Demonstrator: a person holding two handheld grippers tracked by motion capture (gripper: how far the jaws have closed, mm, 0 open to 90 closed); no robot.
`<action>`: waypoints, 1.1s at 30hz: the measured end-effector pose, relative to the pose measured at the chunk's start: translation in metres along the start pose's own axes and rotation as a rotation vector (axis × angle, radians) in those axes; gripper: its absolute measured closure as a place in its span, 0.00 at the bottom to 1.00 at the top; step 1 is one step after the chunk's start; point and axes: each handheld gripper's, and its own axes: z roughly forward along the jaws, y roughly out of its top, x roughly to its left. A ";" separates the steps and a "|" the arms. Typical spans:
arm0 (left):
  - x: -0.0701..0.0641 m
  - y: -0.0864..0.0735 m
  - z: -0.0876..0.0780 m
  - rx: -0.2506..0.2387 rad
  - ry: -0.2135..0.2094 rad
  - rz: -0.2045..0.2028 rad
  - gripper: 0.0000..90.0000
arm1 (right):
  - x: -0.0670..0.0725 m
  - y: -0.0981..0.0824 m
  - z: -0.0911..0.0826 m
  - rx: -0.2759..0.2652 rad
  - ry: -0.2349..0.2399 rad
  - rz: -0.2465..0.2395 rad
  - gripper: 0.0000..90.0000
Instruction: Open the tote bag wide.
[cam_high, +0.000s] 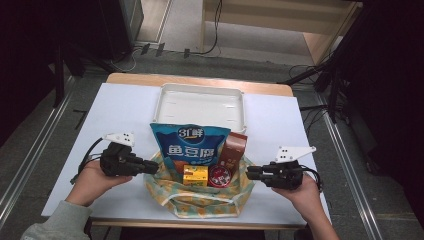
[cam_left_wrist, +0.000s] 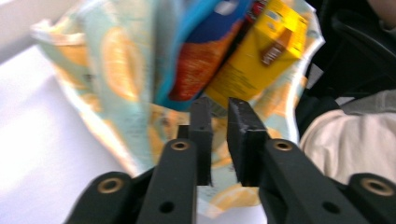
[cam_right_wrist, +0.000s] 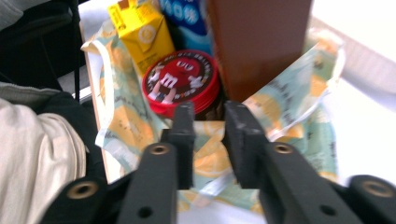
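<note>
A cloth bag (cam_high: 200, 199) printed with oranges stands open at the table's front middle. In it are a tall blue snack pouch (cam_high: 192, 142), a brown box (cam_high: 233, 150), a small yellow carton (cam_high: 195, 175) and a round red tin (cam_high: 220, 176). My left gripper (cam_high: 156, 167) meets the bag's left rim and my right gripper (cam_high: 248, 173) its right rim. In the left gripper view the jaws (cam_left_wrist: 219, 116) stand nearly together with bag fabric (cam_left_wrist: 116, 79) in the narrow gap. The right gripper view has the jaws (cam_right_wrist: 210, 116) likewise pinched on the rim in front of the red tin (cam_right_wrist: 180, 81).
A white shallow tray (cam_high: 200, 90) lies empty behind the bag, on the white sheet (cam_high: 115, 115) that covers the table. The person's lap and a dark chair sit beyond the table's front edge (cam_high: 200, 224).
</note>
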 end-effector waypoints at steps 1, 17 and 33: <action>0.003 0.002 -0.001 0.000 0.001 -0.010 0.93 | 0.000 0.000 0.000 0.000 0.000 0.000 0.91; 0.037 0.034 0.002 -0.032 0.034 -0.047 1.00 | -0.037 0.033 0.011 -0.016 -0.085 0.049 1.00; 0.046 0.034 0.036 0.002 0.018 -0.049 0.99 | -0.041 0.028 0.027 -0.011 -0.083 0.057 1.00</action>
